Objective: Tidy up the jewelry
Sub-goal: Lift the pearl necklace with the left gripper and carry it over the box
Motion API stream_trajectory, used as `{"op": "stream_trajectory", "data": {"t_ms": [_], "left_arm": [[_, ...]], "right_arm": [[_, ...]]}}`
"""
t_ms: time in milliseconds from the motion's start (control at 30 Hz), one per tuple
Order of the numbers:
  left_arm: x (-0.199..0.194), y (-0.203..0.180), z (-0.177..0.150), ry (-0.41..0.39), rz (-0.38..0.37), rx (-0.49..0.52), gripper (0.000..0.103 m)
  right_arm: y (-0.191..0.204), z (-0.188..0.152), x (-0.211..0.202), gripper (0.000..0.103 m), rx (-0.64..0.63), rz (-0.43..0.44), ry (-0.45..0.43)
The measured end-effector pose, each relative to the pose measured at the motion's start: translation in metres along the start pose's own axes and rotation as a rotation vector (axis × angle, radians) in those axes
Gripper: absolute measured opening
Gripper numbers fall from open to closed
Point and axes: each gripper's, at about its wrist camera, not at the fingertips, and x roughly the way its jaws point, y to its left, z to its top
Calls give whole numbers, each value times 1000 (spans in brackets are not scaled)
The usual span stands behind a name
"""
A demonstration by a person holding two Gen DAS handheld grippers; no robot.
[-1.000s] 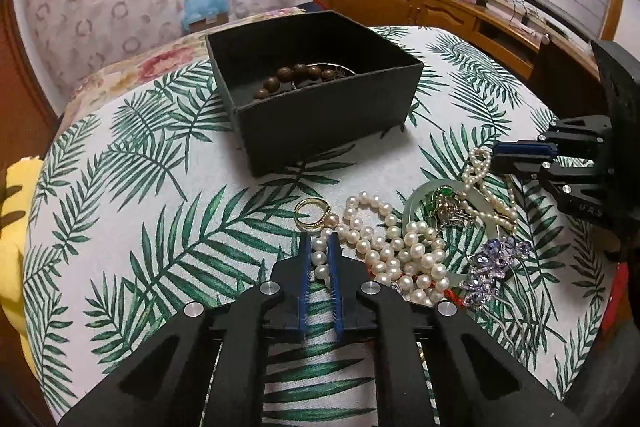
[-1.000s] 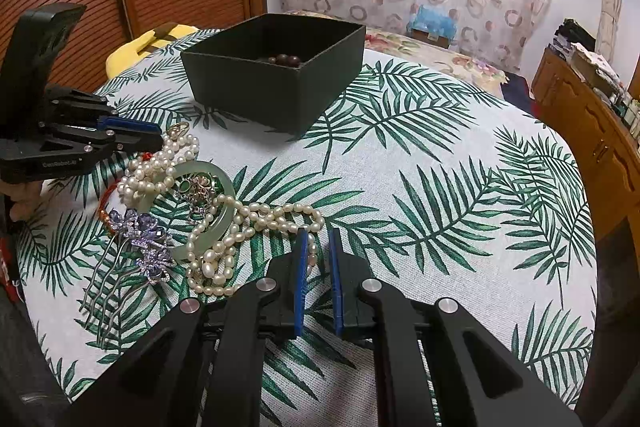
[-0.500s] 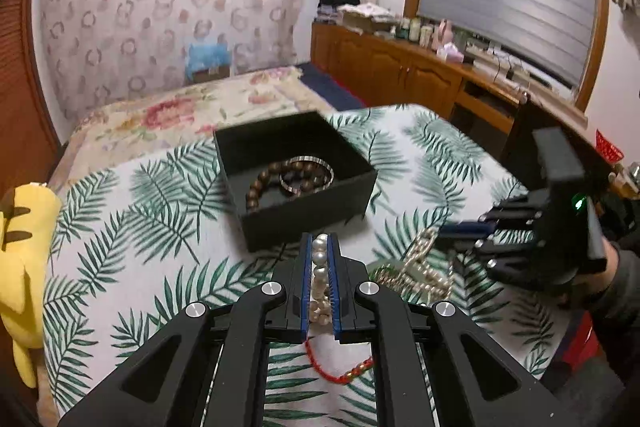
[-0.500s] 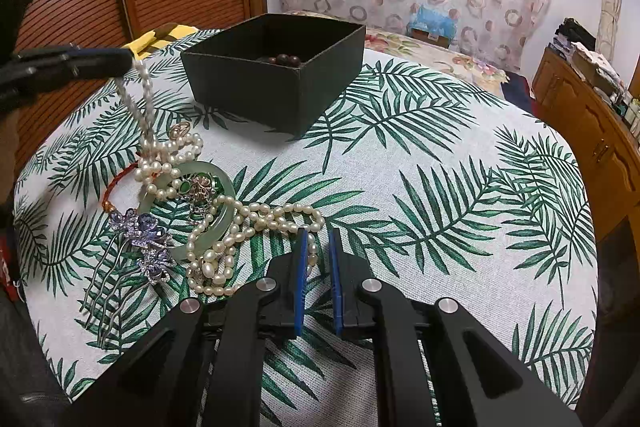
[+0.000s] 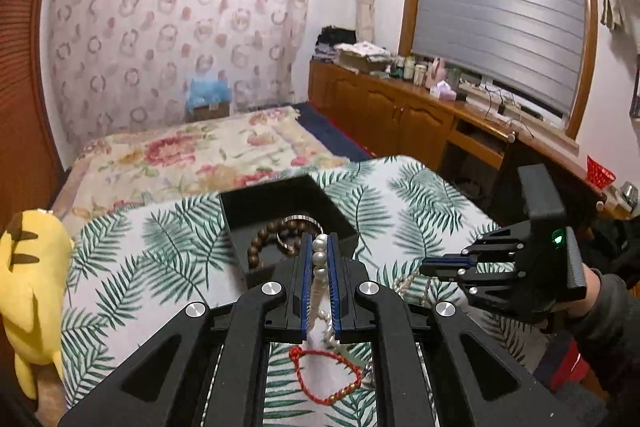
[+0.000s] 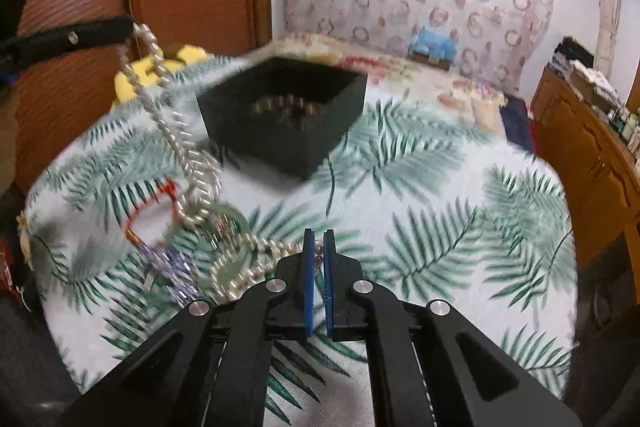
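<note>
My left gripper (image 5: 319,241) is shut on a white pearl necklace (image 5: 319,259) and holds it high above the table; the strand (image 6: 168,115) hangs down to the jewelry pile in the right wrist view. The black box (image 5: 256,211) with a brown bead bracelet (image 5: 260,243) and a metal bangle (image 5: 298,221) lies just beyond the left fingertips. My right gripper (image 6: 319,247) is shut on another pearl strand (image 6: 256,263), with beads between its pads, beside a green jade bangle (image 6: 236,227). The right gripper also shows in the left wrist view (image 5: 444,263).
A red cord bracelet (image 5: 324,375) lies on the leaf-print tablecloth (image 5: 140,267) under the left gripper. A purple hair comb (image 6: 168,263) lies at the pile's near edge. A yellow plush toy (image 5: 28,267) sits at the table's left edge. A bed and wooden cabinets stand beyond.
My left gripper closed on the pearl necklace and lifted it up toward the black box. My right gripper has lifted and moved; its view is blurred.
</note>
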Motion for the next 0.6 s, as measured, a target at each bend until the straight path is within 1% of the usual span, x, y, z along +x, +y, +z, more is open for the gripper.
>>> {"op": "stream_trajectory", "data": {"t_ms": [367,600], "left_arm": [[-19,-2,32,-72,15,22,7],[-26,1,52,-101,27,38,7]], "right_arm": [[6,55,-59,5,-59,-3,-151],[6,86,-82,5,-81,-21,-218]]}}
